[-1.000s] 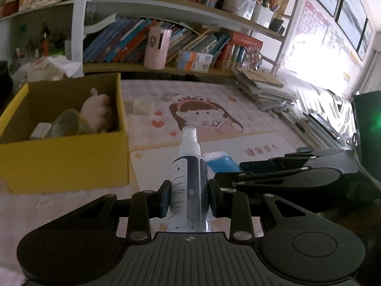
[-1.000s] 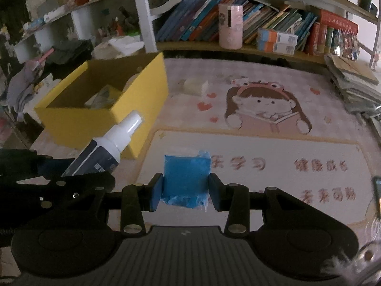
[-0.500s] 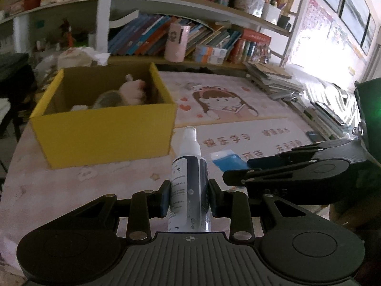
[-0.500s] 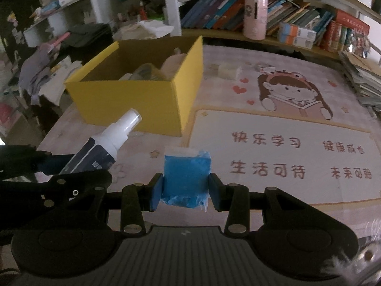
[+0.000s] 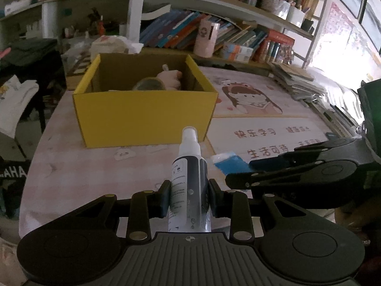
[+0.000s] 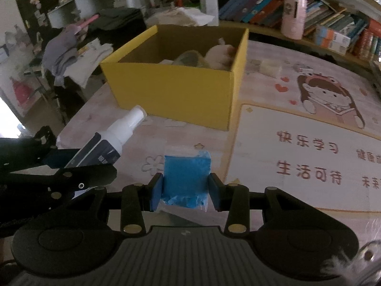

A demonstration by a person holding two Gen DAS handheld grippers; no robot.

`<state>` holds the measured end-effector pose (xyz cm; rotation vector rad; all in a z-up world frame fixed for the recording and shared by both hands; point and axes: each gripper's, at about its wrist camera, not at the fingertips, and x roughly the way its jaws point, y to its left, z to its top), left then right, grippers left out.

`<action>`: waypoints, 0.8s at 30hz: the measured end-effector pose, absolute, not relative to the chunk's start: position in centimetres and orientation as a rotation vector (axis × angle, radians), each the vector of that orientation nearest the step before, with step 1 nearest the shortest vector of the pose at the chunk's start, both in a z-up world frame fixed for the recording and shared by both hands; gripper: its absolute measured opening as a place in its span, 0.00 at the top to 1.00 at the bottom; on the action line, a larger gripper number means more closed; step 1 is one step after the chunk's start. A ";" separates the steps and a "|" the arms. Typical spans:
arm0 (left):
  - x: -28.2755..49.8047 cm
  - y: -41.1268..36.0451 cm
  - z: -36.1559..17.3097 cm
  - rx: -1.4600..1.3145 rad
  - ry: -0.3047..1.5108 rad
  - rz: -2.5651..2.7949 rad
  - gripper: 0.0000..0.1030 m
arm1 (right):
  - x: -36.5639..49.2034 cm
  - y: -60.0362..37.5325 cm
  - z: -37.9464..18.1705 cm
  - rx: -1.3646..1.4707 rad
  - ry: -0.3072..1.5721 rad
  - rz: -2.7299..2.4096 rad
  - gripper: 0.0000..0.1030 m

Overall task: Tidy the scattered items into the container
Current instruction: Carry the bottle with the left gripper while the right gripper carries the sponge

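Observation:
My left gripper is shut on a spray bottle with a white cap and dark label; the bottle also shows at the left of the right wrist view. My right gripper is shut on a blue packet in clear wrap, and the packet sits right of the bottle in the left wrist view. Ahead stands the open yellow box, also seen in the right wrist view, holding a pink plush toy and other items. Both grippers hang short of its near wall.
A pink cartoon mat covers the table. A small white block lies right of the box. Bookshelves and a pink cylinder stand behind. Stacked papers lie at the right; clothes pile off the table's left edge.
Both grippers, each keeping its item, have swung left, so the yellow box moved from the left of both views toward the centre and the table's left edge came into sight.

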<state>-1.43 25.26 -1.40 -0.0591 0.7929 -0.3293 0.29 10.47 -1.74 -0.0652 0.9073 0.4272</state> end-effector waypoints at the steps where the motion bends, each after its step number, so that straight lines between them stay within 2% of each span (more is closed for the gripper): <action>1: -1.4 25.4 -1.4 -0.058 0.793 -0.325 0.70 | 0.4 10.7 -1.8 -0.066 0.908 0.434 0.62; 24: 0.9 28.8 -0.4 -0.092 0.749 -0.277 0.70 | 3.5 14.2 -0.6 -0.117 0.830 0.504 0.62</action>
